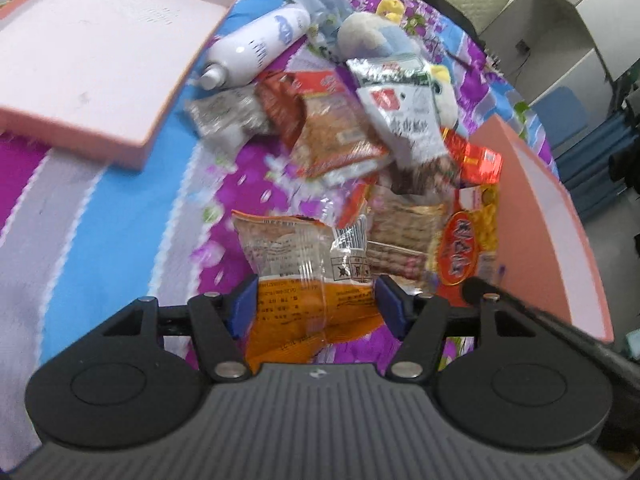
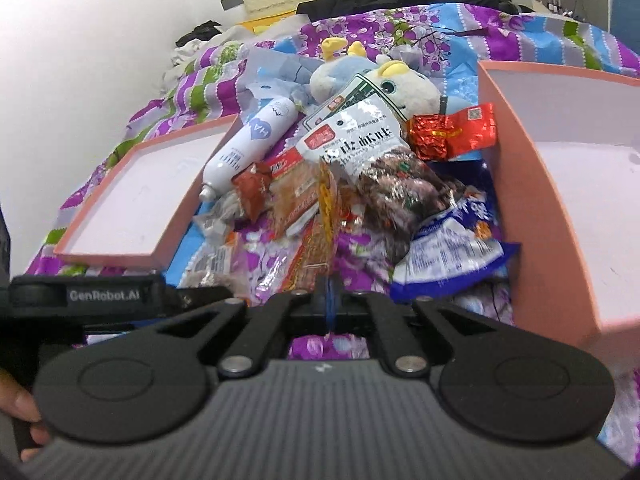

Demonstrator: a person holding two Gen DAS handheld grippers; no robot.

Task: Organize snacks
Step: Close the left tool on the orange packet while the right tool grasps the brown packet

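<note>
My left gripper (image 1: 316, 300) is shut on an orange and clear snack packet (image 1: 296, 256), its blue pads (image 1: 245, 300) pressing both sides, lifted above the bedspread. My right gripper (image 2: 329, 285) is shut on a thin red and yellow packet (image 2: 325, 208) seen edge-on and standing up from the fingertips. Ahead lies a heap of snack packets (image 2: 360, 184), among them a white and green nut bag (image 2: 352, 136), a red foil packet (image 2: 452, 132) and a blue packet (image 2: 452, 248). The heap (image 1: 344, 140) sits between two pink boxes.
A shallow pink box (image 1: 132, 148) (image 2: 108, 258) lies left, a deeper pink box (image 1: 532, 208) (image 2: 532, 216) right. A white spray bottle (image 1: 256, 48) (image 2: 248, 144) and a plush toy (image 1: 380, 36) (image 2: 400, 84) lie behind the snacks on the purple flowered bedspread (image 1: 100, 240). A hand (image 2: 20, 408) shows at the lower left.
</note>
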